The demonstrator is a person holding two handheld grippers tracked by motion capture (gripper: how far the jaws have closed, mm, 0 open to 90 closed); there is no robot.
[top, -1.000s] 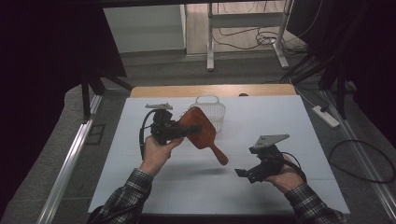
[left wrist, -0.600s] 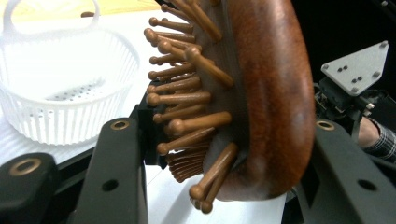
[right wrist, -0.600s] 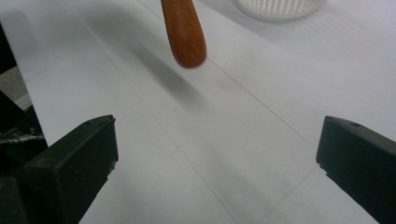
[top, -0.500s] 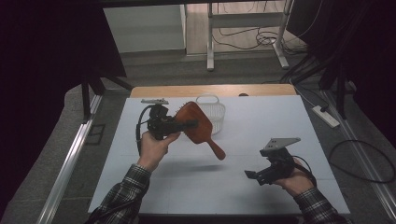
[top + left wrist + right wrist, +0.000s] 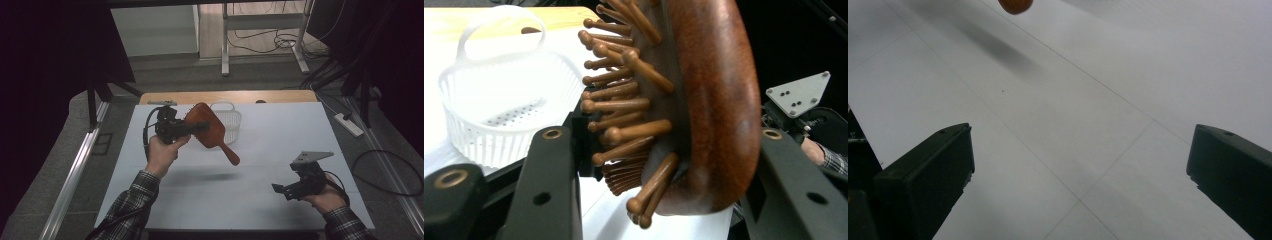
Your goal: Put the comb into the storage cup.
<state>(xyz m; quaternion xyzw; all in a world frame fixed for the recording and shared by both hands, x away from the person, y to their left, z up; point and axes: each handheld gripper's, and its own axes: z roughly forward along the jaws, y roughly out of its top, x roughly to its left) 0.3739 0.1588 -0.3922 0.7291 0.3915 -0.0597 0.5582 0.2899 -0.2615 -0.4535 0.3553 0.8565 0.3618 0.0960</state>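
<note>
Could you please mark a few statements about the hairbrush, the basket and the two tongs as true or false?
1. The left tongs grip the wooden hairbrush by its head. True.
2. The hairbrush lies flat on the table. False: it is held above it.
3. The white basket is empty. True.
4. The right tongs hold the basket. False: they are open and empty.

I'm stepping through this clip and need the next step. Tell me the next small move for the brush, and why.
Probably carry the brush a little farther over the basket and lower it in. The left gripper is shut on its head, holding it off the table just beside the basket, handle hanging down, while the right gripper sits open and apart near the table's near edge.
</note>
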